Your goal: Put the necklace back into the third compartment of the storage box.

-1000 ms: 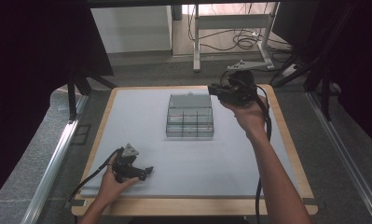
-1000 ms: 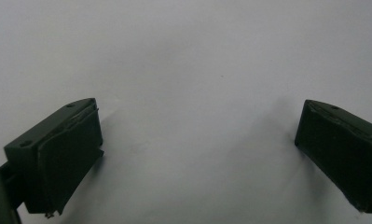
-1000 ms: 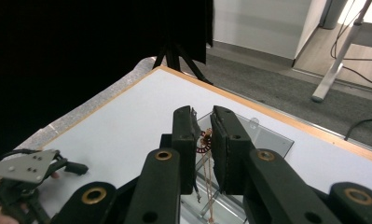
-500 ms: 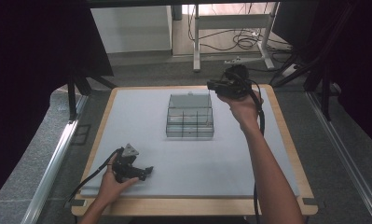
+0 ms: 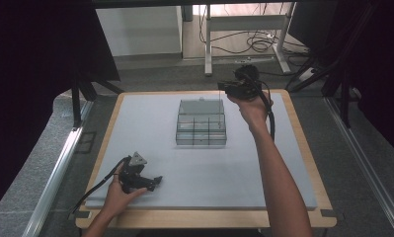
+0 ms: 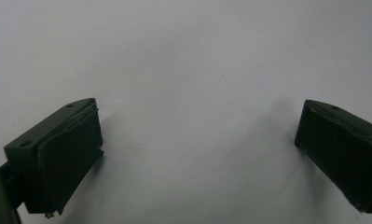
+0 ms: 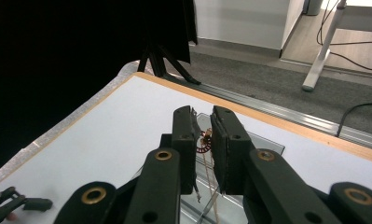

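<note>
Grey worktop [image 5: 135, 128] has one clear box [image 5: 201, 123] with compartments mid-table, contents too hard to see. Right claw [image 7: 203, 140] is pinched on one small copper coil [image 7: 205, 141] above it; left claw [image 6: 197, 149] gapes empty near the front-left.

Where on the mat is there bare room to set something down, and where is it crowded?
Free: the mat left of the clear compartment box, the wide strip between the box and the near edge, and right of the box. Crowded: the box's far right corner under the right gripper, and the near left corner by the left gripper.
</note>
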`<state>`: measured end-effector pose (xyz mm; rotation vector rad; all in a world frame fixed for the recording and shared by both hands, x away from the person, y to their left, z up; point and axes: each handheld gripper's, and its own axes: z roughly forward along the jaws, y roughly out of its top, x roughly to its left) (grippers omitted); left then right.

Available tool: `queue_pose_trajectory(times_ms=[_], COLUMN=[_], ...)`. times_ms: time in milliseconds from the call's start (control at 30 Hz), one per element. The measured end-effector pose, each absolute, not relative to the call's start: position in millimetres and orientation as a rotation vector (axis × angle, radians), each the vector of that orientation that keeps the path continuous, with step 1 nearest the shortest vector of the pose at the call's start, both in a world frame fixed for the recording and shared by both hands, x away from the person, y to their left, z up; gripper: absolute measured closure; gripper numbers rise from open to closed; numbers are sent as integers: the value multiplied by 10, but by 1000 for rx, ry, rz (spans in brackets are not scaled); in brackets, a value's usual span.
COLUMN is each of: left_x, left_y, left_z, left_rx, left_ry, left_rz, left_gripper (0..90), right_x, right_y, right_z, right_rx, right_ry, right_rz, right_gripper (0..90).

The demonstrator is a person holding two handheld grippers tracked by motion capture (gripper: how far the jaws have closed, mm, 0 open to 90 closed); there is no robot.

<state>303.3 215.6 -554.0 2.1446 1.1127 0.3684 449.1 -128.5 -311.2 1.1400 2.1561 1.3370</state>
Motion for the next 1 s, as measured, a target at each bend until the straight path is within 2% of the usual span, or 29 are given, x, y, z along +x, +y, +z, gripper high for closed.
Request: queue_pose_trajectory(times_ms=[500,1000], left_x=[3036,3035], left_y=[2155,2155], left_z=[-5543,-5542], left_rx=[2140,2142], left_ry=[1111,1112], left_rz=[372,374], left_gripper=[4,4], right_x=[4705,4865], right_y=[-1225,-1234], right_z=[-3316,-3802], right_rx=[1200,1289], right_ry=[2145,2187], right_rz=[1334,1284], right_gripper=[783,783])
